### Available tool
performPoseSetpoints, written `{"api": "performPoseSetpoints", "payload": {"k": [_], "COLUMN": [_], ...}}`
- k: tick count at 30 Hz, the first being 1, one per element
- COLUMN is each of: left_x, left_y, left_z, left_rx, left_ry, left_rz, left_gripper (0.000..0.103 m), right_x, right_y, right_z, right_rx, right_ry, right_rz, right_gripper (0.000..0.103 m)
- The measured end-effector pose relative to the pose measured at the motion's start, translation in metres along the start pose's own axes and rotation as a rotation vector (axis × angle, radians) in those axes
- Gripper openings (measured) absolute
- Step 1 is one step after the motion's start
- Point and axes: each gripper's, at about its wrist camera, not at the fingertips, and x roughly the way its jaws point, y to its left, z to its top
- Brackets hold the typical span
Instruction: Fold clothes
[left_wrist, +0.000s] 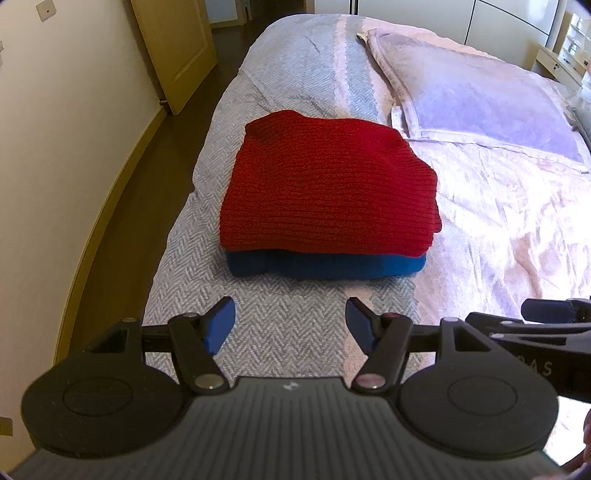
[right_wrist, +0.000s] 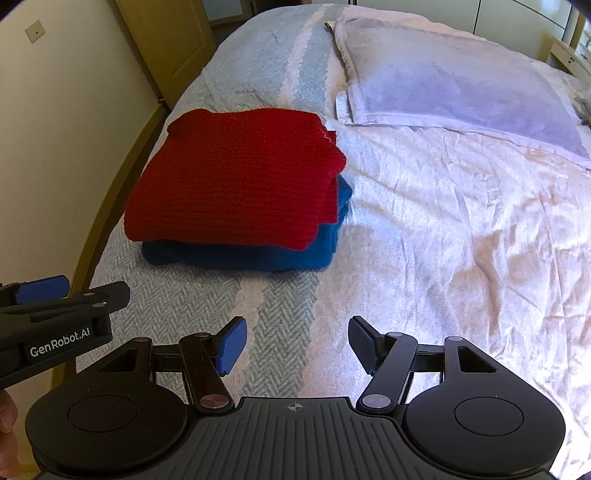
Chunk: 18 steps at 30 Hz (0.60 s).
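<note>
A folded red knit sweater (left_wrist: 325, 188) (right_wrist: 236, 184) lies on top of a folded blue garment (left_wrist: 325, 264) (right_wrist: 258, 251), making a neat stack on the bed. My left gripper (left_wrist: 290, 325) hovers open just short of the stack's near edge, nothing between its blue pads. My right gripper (right_wrist: 295, 345) is open too, held to the right of the stack over the bedcover, empty. Each gripper's body shows at the edge of the other's view.
The bed carries a grey herringbone cover (left_wrist: 280, 332) on the left and a pale pink quilt (right_wrist: 461, 240) on the right. A lilac pillow (left_wrist: 480, 99) lies at the back right. A cream wall (left_wrist: 55, 147) and wooden door (left_wrist: 173, 48) run along the left.
</note>
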Motion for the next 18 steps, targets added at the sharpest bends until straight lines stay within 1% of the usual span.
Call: {"api": "performPoseSetpoints", "payload": {"k": [4, 12, 18], "left_x": [0.0, -0.005, -0.016], "left_y": [0.002, 0.005, 0.006], "left_z": [-0.001, -0.007, -0.015], "left_rx": [-0.007, -0.009, -0.023], "left_ry": [-0.002, -0.014, -0.048], "left_rz": [-0.003, 0.017, 0.028], "left_gripper": [0.063, 0.063, 0.063], "right_x": [0.001, -0.005, -0.013], "right_y": [0.002, 0.006, 0.008], "right_z": [0.0, -0.006, -0.013], "right_rx": [-0.005, -0.022, -0.029], "right_ry": [-0.001, -0.015, -0.033], "right_rz": [0.002, 0.014, 0.022], "right_gripper": [0.064, 0.064, 0.064]}}
